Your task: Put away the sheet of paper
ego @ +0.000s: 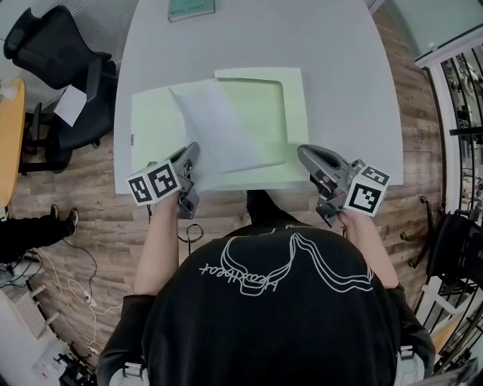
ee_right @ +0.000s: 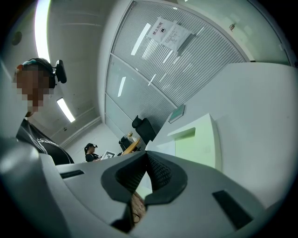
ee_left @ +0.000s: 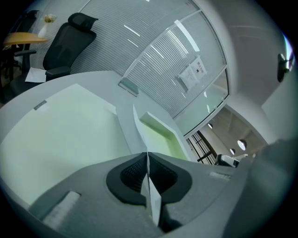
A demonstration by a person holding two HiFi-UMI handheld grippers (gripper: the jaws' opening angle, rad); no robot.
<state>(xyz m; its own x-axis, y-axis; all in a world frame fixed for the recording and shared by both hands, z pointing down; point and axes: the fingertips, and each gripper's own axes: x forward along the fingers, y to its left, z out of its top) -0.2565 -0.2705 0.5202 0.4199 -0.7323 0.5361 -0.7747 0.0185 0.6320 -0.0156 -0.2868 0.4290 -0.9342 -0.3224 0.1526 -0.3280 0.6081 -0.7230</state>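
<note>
Looked down on a pale grey, smooth-topped table (ego: 339, 75) with a rounded near edge, set on a brown wood-plank floor (ego: 83, 196). Carried two things directly. Bore a pale green card folder (ego: 151, 128), opened flat in two leaves, along the near side, with its front edge just inside the table's rim and its left leaf near the left rim. Showed a raised border framing the folder's right leaf. Held a small, flat, teal rectangular booklet (ego: 191, 8) at the far edge, well apart from the folder and partly cut off by the top of the head view.
</note>
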